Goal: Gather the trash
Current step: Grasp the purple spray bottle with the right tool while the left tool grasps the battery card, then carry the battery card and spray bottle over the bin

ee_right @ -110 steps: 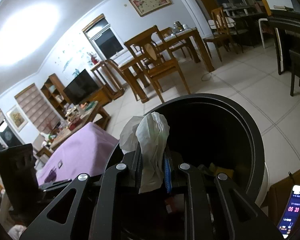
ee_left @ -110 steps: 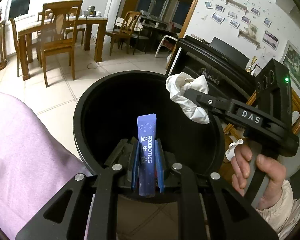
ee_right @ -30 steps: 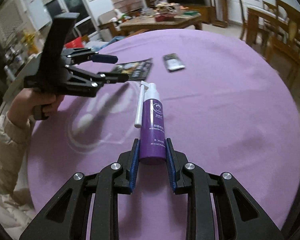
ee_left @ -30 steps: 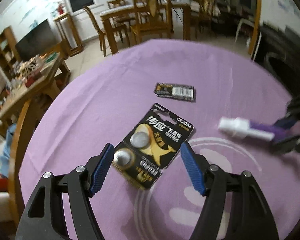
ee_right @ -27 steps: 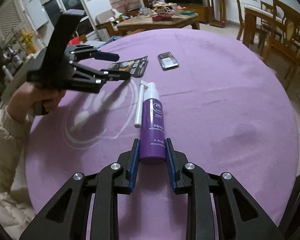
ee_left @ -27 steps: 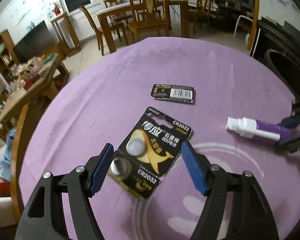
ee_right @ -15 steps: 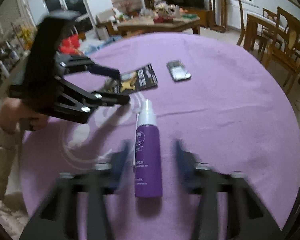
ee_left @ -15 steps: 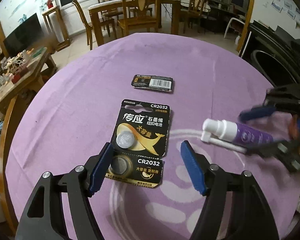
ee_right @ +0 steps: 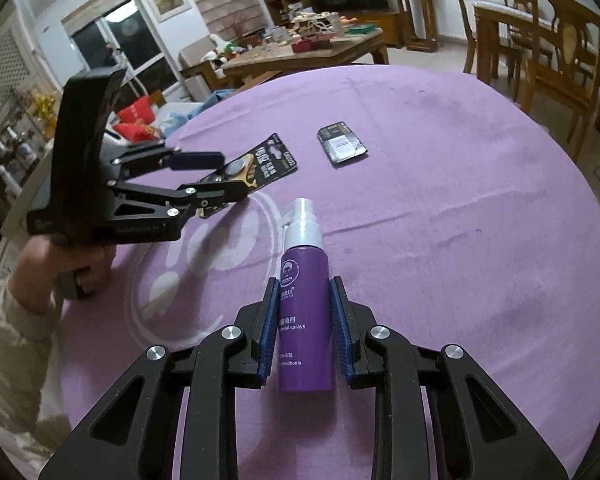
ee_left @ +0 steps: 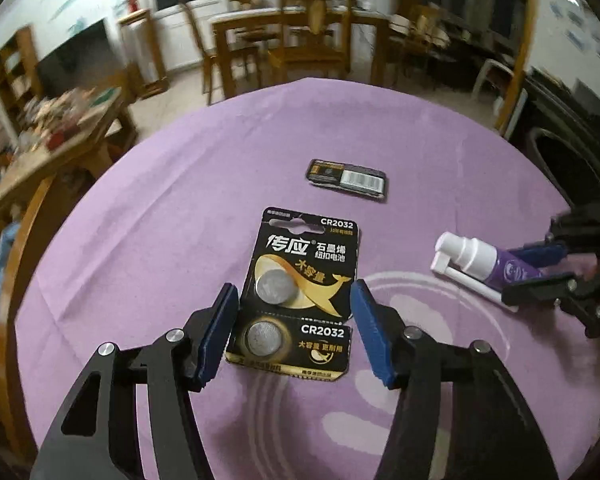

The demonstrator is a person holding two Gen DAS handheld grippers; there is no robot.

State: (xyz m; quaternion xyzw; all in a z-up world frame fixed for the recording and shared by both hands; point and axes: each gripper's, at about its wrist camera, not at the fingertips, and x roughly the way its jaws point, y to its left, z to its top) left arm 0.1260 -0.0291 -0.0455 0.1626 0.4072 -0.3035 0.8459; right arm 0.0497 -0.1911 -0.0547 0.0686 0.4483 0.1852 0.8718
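Observation:
A black battery card (ee_left: pixel 304 280) with two coin cells lies flat on the purple tablecloth (ee_left: pixel 160 208). My left gripper (ee_left: pixel 294 290) straddles it. Its jaws are closing, and the blue pads stand at the card's two side edges without visibly pressing. In the right wrist view the card (ee_right: pixel 260 166) sits between the left gripper's (ee_right: pixel 232 176) fingers. My right gripper (ee_right: pixel 305 284) is shut on a purple spray bottle (ee_right: pixel 304 264) with a white nozzle, low over the cloth. From the left wrist view the bottle (ee_left: pixel 466 254) and right gripper (ee_left: pixel 512 276) are at the right.
A small black packet (ee_left: pixel 348 180) with a white label lies further out on the cloth, also seen as the packet (ee_right: pixel 342 142). A black bin (ee_left: pixel 560 160) stands past the table's right edge. A hand (ee_right: pixel 40 264) holds the left gripper. Wooden chairs and tables stand behind.
Both grippers have left the black bin, where they held a sachet and a tissue, for the table. Over the last half second the left jaws narrowed around the battery card.

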